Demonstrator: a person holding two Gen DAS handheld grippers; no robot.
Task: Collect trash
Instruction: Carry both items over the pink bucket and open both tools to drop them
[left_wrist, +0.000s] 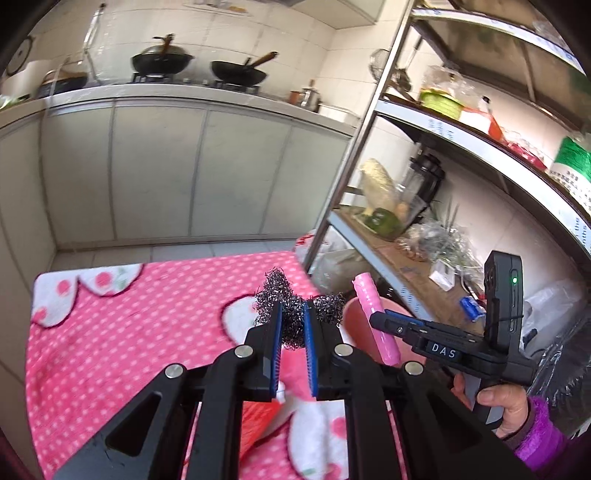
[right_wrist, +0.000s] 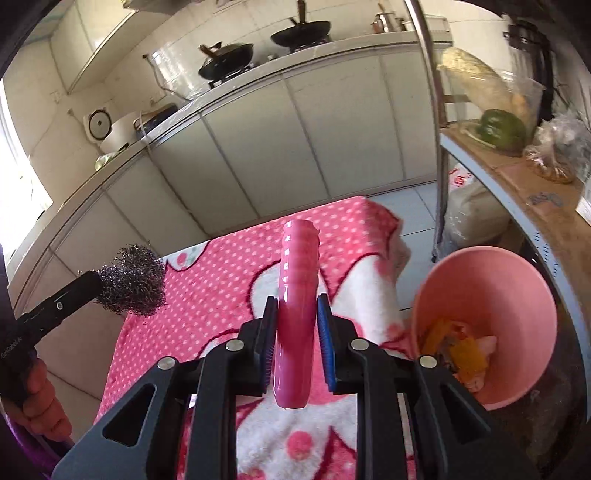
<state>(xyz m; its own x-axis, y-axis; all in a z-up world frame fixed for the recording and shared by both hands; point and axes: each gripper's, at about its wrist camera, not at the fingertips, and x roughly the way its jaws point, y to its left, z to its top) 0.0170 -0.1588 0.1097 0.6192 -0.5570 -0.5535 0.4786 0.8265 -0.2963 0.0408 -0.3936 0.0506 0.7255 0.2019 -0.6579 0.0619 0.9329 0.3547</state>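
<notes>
My left gripper (left_wrist: 293, 319) is shut on a dark steel wool scrubber (left_wrist: 291, 306) and holds it above the pink dotted cloth (left_wrist: 129, 332). The scrubber also shows at the left of the right wrist view (right_wrist: 135, 280). My right gripper (right_wrist: 297, 310) is shut on a pink ribbed plastic tube (right_wrist: 297, 295), held upright above the cloth (right_wrist: 221, 280). The tube also shows in the left wrist view (left_wrist: 373, 314). A pink bin (right_wrist: 517, 295) with orange and pale scraps inside stands to the right of the cloth, below my right gripper's right side.
A metal rack (left_wrist: 369, 122) with bags, jars and vegetables stands on the right. Grey kitchen cabinets (left_wrist: 184, 166) with woks on the stove run along the back. A red item (left_wrist: 258, 421) lies on the cloth under my left gripper.
</notes>
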